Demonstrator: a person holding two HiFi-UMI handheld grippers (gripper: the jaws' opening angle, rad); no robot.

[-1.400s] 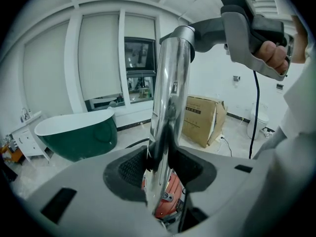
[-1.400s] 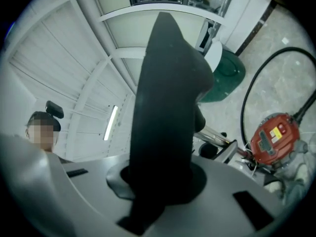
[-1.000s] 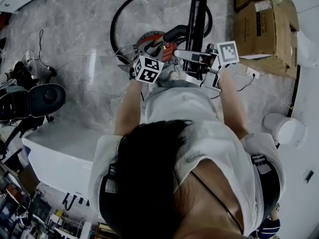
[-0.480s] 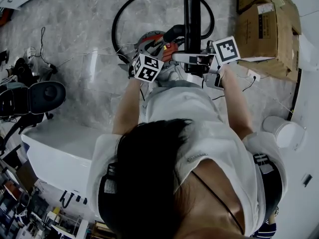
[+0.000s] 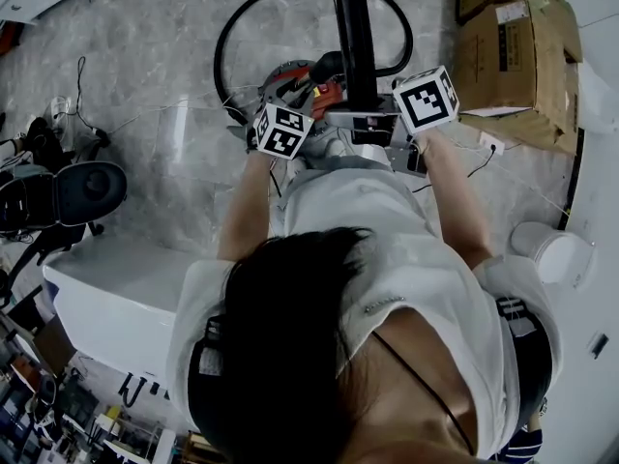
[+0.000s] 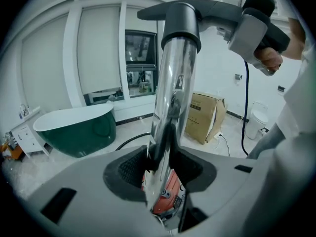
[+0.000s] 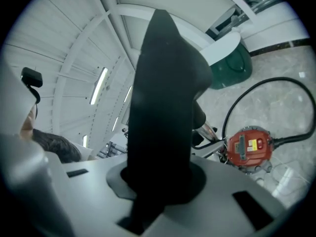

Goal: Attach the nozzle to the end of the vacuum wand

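- Black nozzle [image 5: 354,46], clamped tight in the right gripper [image 7: 160,181], has swung from leaning right to nearly upright.
- Left gripper [image 6: 160,169] clamps the chrome wand [image 6: 170,93]; collar looks seated, maybe needing 1 push.

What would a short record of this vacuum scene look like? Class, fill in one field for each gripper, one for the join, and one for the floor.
left gripper: shut on the chrome wand, which stands up between its jaws
right gripper: shut on the black nozzle
join: the nozzle's dark collar sits over the wand's upper end; whether it is locked on cannot be told
floor: red vacuum canister below the grippers; cardboard boxes off to the right
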